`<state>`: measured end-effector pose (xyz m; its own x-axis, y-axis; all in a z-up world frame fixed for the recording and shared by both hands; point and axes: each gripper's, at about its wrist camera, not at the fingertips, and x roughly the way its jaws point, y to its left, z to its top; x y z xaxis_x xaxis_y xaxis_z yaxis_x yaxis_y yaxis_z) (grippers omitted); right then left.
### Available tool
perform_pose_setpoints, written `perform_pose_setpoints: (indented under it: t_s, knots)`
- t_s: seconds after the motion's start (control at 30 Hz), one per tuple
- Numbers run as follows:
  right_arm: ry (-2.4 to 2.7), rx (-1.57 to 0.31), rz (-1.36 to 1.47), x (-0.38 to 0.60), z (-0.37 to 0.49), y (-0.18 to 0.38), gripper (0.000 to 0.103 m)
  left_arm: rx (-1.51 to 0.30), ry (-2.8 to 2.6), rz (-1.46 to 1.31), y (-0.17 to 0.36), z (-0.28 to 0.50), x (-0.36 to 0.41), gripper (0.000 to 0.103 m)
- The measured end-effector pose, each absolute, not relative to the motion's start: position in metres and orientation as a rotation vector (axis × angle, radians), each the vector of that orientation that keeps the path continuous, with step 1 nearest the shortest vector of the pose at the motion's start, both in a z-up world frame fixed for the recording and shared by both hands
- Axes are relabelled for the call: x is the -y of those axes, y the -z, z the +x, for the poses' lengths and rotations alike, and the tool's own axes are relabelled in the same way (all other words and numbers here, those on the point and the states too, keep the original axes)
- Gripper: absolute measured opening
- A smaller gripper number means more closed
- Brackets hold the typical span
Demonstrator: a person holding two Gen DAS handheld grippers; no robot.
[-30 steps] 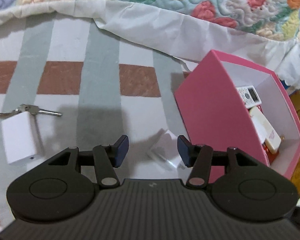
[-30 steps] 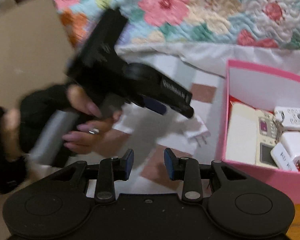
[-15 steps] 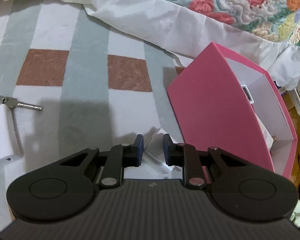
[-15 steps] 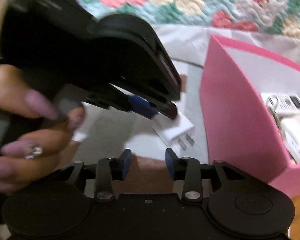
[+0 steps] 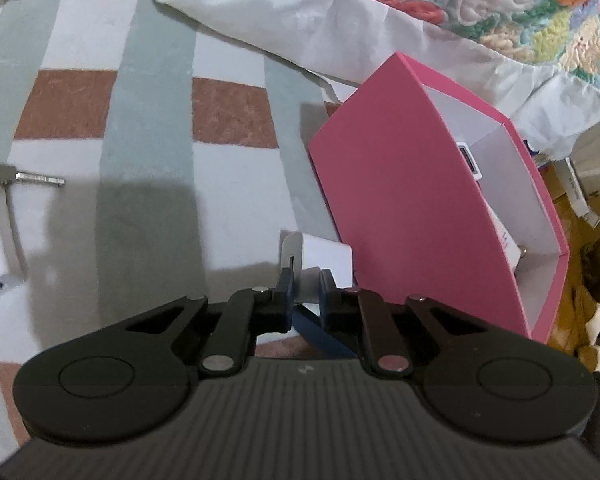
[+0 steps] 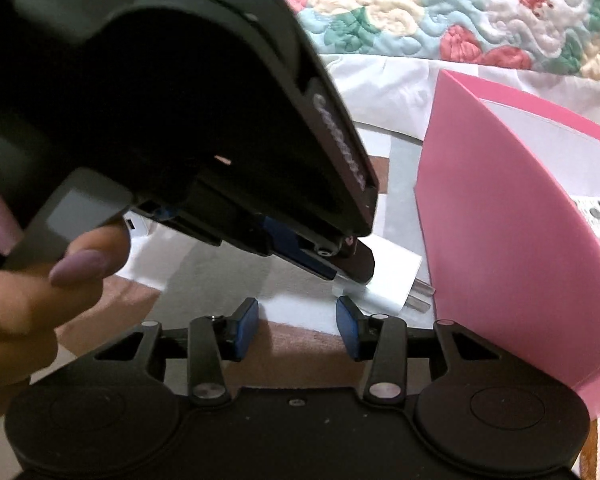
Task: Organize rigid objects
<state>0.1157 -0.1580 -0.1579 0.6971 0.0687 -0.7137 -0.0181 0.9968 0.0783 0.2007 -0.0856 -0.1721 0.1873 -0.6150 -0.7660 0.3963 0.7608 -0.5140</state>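
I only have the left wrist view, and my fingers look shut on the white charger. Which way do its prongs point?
Observer: In the right wrist view, the two prongs of the charger point at the outer wall of the pink box and are close to it.
Operator: Is the right gripper holding anything?
Observer: No. The right gripper is open and empty, low and just short of the charger.
Operator: What can you see inside the box from there?
Observer: A white remote with buttons lies inside.
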Motion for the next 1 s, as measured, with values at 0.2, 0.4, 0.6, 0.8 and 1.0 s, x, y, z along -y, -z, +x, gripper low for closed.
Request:
perform_pose_setpoints:
  t_s: [0.2,0.4,0.6,0.8,1.0]
  knots:
    - [-0.03,-0.829,0.175,0.175,0.094,0.153,0.051,-1.194,0.716,-0.154,0.162,0.191,0.081,0.011]
    - [0.023,-0.818,0.298,0.183,0.091,0.151,0.062,-1.065,0.689,-0.119,0.158,0.208,0.089,0.015]
    - [0.062,-0.756,0.299,0.189,0.091,0.156,0.06,-1.132,0.767,-0.101,0.173,0.227,0.101,0.014]
    - [0.028,-0.753,0.237,0.189,0.084,0.155,0.059,-1.174,0.837,-0.103,0.165,0.225,0.094,0.016]
    - [-0.006,-0.762,0.192,0.18,0.074,0.155,0.059,-1.289,0.761,-0.158,0.162,0.219,0.069,0.018]
